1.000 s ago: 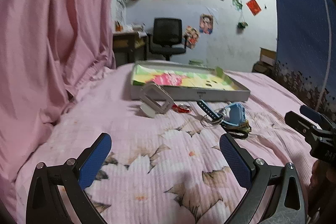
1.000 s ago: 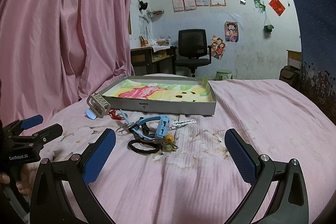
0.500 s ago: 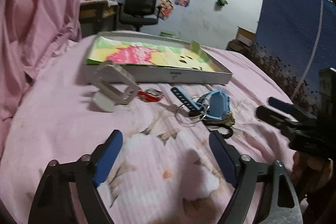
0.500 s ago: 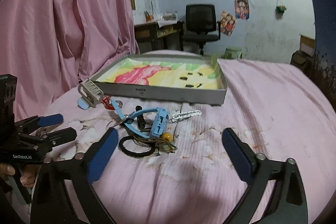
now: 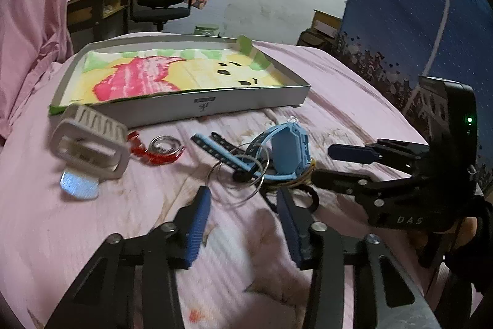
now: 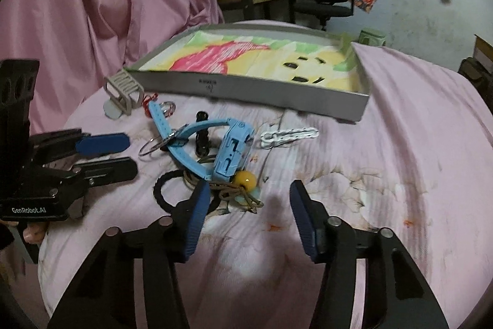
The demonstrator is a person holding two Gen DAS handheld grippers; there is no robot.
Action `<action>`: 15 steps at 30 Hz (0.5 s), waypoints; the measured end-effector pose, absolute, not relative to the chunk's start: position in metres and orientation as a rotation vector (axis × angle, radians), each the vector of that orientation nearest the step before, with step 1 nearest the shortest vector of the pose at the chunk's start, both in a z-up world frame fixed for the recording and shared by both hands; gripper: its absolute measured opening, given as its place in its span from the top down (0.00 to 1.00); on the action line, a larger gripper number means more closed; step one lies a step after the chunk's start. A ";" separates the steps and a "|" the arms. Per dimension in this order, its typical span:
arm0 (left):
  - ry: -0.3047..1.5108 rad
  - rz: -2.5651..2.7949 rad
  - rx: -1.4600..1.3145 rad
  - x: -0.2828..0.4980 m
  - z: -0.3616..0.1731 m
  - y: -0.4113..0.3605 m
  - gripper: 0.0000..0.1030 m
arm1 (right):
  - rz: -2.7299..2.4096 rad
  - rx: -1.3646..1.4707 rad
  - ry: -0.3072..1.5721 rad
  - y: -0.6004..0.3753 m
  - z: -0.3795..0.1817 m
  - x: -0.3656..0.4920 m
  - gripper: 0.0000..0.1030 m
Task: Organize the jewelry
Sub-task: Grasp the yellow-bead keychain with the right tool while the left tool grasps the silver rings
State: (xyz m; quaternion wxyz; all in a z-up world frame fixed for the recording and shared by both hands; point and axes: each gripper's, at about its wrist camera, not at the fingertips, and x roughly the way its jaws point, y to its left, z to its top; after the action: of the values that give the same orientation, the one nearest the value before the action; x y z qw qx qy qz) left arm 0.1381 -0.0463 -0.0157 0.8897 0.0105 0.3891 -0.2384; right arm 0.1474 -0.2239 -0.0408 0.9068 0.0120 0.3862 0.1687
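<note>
You are holding both grippers low over a pink bedspread, each aimed at a tangle of jewelry lying in front of a shallow grey tray. Your left gripper is narrowing its jaws, with nothing pressed between the blue pads; bare fabric and the near edge of a metal key ring are showing in the gap. Your right gripper is also closing, its pads apart and not pinching anything; its left pad is sitting just beside a black hair tie and a brown cord with a yellow bead.

A blue watch is resting at the middle of the pile, its strap crossing the key ring. A white chain clasp is lying just to its right, apart from the pile. Nearer the tray's left corner, a beige ribbed clip is standing over a small round mirror, with a red beaded bracelet beside it. The tray is lined with a pink, yellow and green drawing.
</note>
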 end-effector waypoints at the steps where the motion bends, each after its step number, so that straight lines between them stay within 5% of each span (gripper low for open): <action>1: 0.813 -0.504 0.032 0.140 -0.016 -0.049 0.64 | 0.357 0.024 0.804 -0.223 -0.042 0.149 0.54; 10: 0.849 -0.537 0.044 0.150 -0.021 -0.051 0.86 | 0.440 0.049 0.870 -0.219 -0.054 0.169 0.54; 15: 0.814 -0.537 0.043 0.146 -0.017 -0.048 0.92 | 0.449 0.040 0.870 -0.216 -0.055 0.171 0.76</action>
State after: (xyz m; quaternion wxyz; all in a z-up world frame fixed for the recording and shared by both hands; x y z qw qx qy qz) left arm 0.1458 -0.0479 -0.0172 0.8833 0.0207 0.3909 -0.2580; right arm 0.1715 -0.2160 -0.0546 0.8823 0.0190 0.4180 0.2157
